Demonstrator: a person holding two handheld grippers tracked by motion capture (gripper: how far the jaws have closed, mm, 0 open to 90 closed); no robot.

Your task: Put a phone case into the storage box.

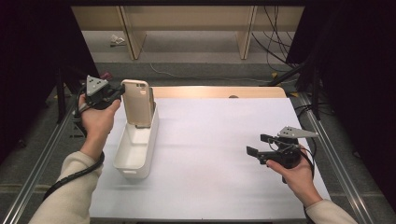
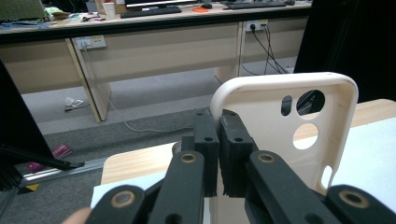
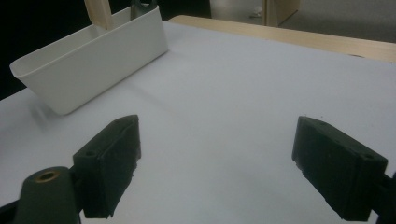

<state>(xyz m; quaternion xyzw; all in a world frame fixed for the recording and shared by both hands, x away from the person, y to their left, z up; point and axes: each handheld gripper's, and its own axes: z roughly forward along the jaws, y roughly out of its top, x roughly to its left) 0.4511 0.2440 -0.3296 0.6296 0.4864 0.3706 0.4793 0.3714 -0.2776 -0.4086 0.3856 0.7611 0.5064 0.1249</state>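
A cream phone case (image 1: 137, 101) stands upright over the far end of a long white bin (image 1: 134, 148). My left gripper (image 1: 119, 93) is shut on the case's left edge. In the left gripper view the black pads (image 2: 229, 149) pinch the rim of the phone case (image 2: 289, 116), whose camera cutouts show. My right gripper (image 1: 258, 145) hovers open above the white mat at the right, nothing between its jaws. The right gripper view has the bin (image 3: 93, 56) at upper left, and the open right gripper (image 3: 217, 163) over bare mat.
A white mat (image 1: 210, 154) covers the wooden table (image 1: 219, 92). Metal rails (image 1: 331, 154) run along both table sides. Beyond the table lie a grey floor, desk legs (image 1: 133, 37) and loose cables (image 1: 275, 42).
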